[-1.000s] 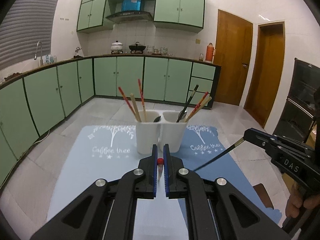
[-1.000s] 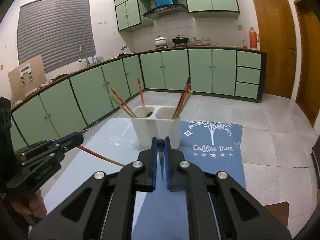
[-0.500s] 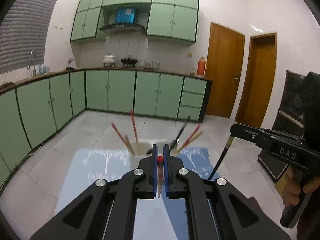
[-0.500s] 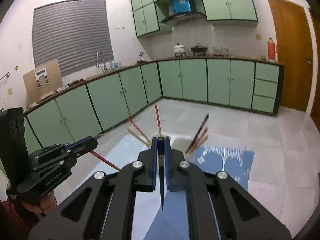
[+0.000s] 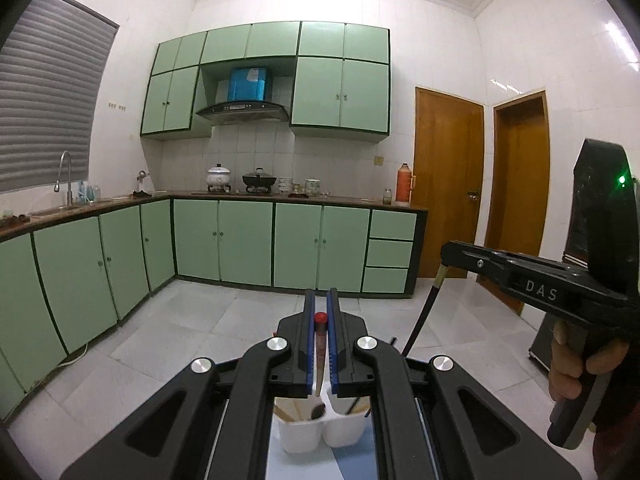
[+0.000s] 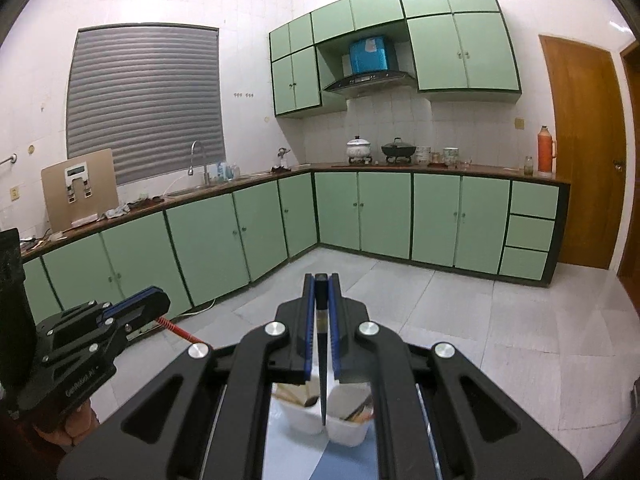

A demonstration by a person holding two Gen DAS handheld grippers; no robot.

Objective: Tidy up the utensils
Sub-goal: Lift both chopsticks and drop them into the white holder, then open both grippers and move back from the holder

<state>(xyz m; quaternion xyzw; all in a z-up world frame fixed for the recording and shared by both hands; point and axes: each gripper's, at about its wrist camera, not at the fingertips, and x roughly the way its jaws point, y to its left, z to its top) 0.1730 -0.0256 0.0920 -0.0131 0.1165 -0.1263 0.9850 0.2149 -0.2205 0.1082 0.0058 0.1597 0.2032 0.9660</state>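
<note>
My left gripper (image 5: 320, 295) is shut on a red-topped chopstick (image 5: 320, 344), whose pale tip hangs down over a white two-compartment holder (image 5: 304, 438). The holder stands far below on a blue mat (image 5: 352, 466) and has chopsticks and a spoon in it. My right gripper (image 6: 321, 280) is shut on a black chopstick (image 6: 322, 364) that points down at the holder (image 6: 348, 432). In the left wrist view the right gripper (image 5: 446, 249) is at the right, with its black chopstick (image 5: 422, 316) slanting down. In the right wrist view the left gripper (image 6: 158, 306) is at the left with its red chopstick (image 6: 178, 329).
Green kitchen cabinets (image 5: 240, 240) and a counter run along the back and left walls across a white tiled floor (image 6: 460, 320). Wooden doors (image 5: 448, 184) are at the right. A person's hand (image 5: 576, 364) grips the right tool's handle.
Both grippers have risen high above the table, each still holding its chopstick. The holder has dropped from the middle of both views to the bottom edge.
</note>
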